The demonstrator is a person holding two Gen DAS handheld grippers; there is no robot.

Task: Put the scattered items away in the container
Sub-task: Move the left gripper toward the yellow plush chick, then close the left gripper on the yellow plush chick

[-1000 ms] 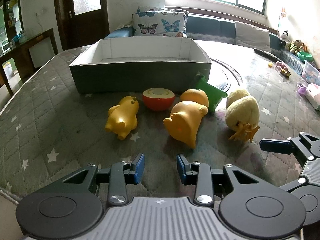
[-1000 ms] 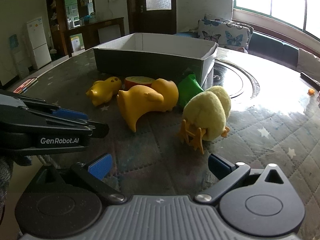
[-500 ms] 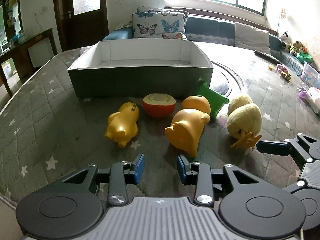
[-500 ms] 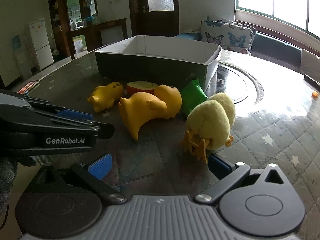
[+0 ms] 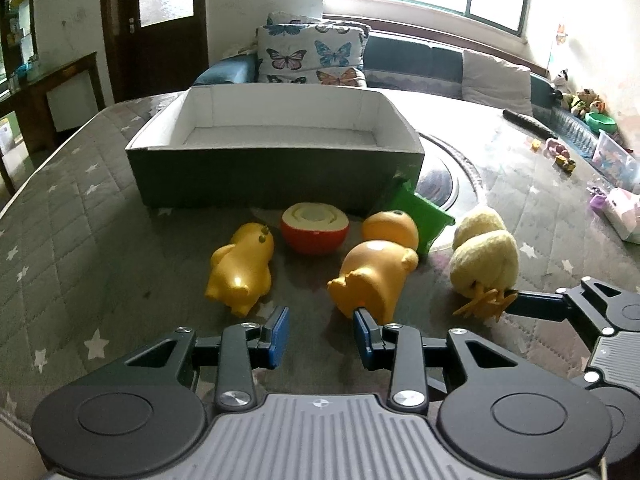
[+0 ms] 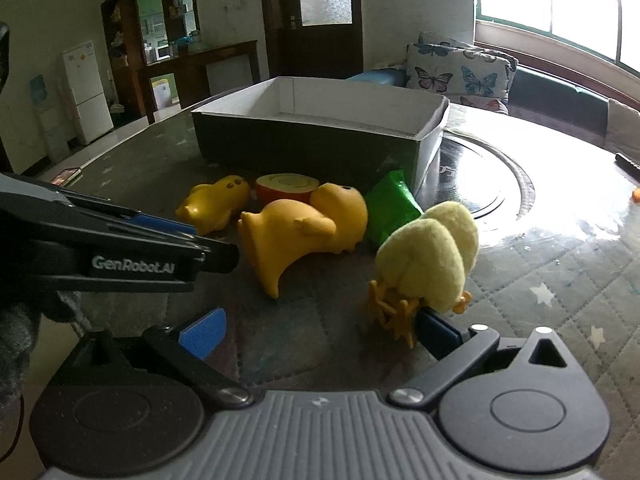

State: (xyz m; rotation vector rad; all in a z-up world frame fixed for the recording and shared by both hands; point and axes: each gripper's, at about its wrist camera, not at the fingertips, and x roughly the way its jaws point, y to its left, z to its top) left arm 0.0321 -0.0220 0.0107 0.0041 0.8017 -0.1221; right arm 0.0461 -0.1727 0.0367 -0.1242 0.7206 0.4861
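An empty dark box with white inner walls (image 5: 276, 184) stands on the quilted table. In front of it lie a yellow pig toy (image 5: 240, 272), a red half fruit (image 5: 314, 228), an orange (image 5: 390, 226), an orange duck toy (image 5: 372, 276), a green packet (image 5: 424, 212) and a plush chick (image 5: 484, 264). My left gripper (image 5: 320, 332) is open and holds nothing; its right pad sits just short of the duck toy's base. My right gripper (image 6: 320, 332) is wide open, with the plush chick's (image 6: 428, 260) orange feet right by its right pad. The left gripper (image 6: 208, 242) shows side-on at that view's left.
The quilted cover (image 5: 80, 240) gives way to a shiny round turntable (image 6: 500, 184) right of the box. Small toys and a plastic tub (image 5: 612, 160) lie at the far right edge. A sofa with butterfly cushions (image 5: 312, 54) stands behind the table.
Both grippers have edged a little nearer the toys: the duck toy's base now sits at the left gripper's right pad, and the chick's feet at the right gripper's right pad. Jaw openings look unchanged.
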